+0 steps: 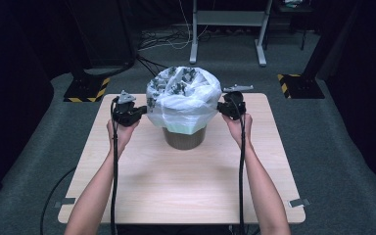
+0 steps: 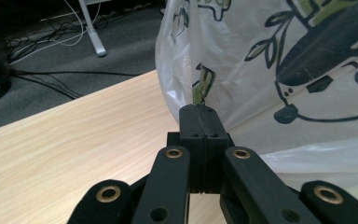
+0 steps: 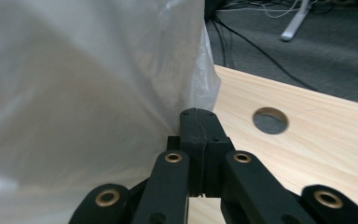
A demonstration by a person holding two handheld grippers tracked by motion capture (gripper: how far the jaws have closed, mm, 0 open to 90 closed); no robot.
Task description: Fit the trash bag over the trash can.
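A white plastic bag point(image 1: 183, 98) printed with dark leafy drawings lines a brown round bin point(image 1: 183, 138) standing at the back middle of the wooden table point(image 1: 186, 186). The bag puffs out wide over the bin's rim. My left gripper point(image 1: 144, 110) is at the bag's left side and my right gripper point(image 1: 221, 106) at its right side. In the left gripper view the jaws are pressed together at the tip point(image 2: 199, 108), with the bag's film point(image 2: 284, 56) running into them. The right gripper's tip point(image 3: 199, 112) is likewise shut where the bag's film point(image 3: 74, 70) meets it.
A round hole point(image 3: 270, 120) is cut in the tabletop near the right gripper. Behind the table stand a grey desk frame point(image 1: 227, 29), loose cables on the carpet point(image 1: 161, 41), and two black posts with yellow-black striped bases point(image 1: 85, 88) point(image 1: 298, 85).
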